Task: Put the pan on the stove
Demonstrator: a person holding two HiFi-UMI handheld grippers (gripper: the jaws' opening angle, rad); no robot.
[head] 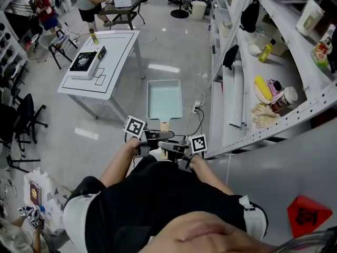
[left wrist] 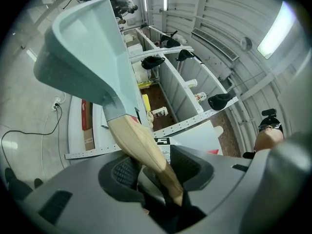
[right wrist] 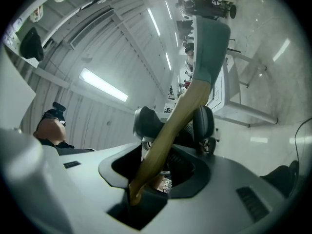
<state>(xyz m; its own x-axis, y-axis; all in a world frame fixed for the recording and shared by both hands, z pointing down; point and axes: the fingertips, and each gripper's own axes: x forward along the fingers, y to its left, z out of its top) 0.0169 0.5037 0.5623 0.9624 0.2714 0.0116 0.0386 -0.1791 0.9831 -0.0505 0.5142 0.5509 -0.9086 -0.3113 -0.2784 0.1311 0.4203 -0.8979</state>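
**Head view:** The pan (head: 164, 100), a pale teal rectangular one, hangs in the air over the floor just in front of the person, its wooden handle (head: 164, 125) pointing back toward them. The left gripper (head: 158, 135) and the right gripper (head: 171, 147) meet at that handle. The stove (head: 84, 61) sits on the white table (head: 118, 62) at the far left, well apart from the pan. I judge the pan to be lifted and in carry. What is left is crossing to the table and setting it down on the stove. Only this view shows the pan and the stove together.

**Left gripper view:** The jaws are clamped on the handle (left wrist: 141, 143), the pads pressing it from both sides. The pan (left wrist: 83, 48) rises up and to the left. Behind it stands shelving (left wrist: 180, 82). No stove appears here.

**Right gripper view:** These tongs also grip the handle (right wrist: 170, 130) between fairly wide-set jaws, with the pan (right wrist: 209, 43) beyond them. A white table (right wrist: 243, 96) shows to the right of the pan, but I cannot make out the stove on it.
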